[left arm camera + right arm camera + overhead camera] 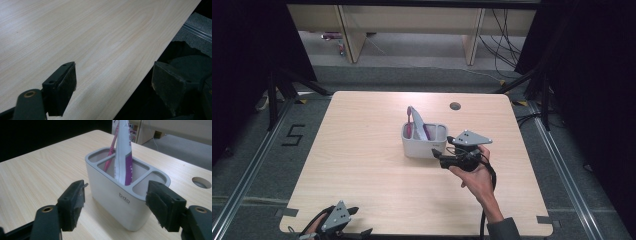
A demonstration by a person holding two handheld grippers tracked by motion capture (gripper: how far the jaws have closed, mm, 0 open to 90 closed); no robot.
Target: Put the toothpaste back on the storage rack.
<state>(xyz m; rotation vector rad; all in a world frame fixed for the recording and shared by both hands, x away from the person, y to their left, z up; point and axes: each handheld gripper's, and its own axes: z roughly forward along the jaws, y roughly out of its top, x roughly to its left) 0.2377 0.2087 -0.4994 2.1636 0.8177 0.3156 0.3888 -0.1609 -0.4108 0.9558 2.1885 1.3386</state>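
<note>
A white three-compartment holder (424, 140) (120, 195) stands right of the table's middle. A white and purple tube (418, 122) (122, 157) leans upright in its middle compartment. Beside the tube is a pink toothbrush (410, 127) (111, 150). My right gripper (439, 154) (117, 201) is level at the holder's right end and open. Its jaws stand wider than the holder's near side, with a gap at the left pad (75, 202). My left gripper (354, 220) (115, 82) rests at the table's front left edge, open, nothing between its jaws.
A round cable hole (455, 106) (201, 182) lies behind the holder near the far edge. The wooden table (362, 165) has bare room to the left and front. Beyond the far edge, desk legs and cables stand on the floor.
</note>
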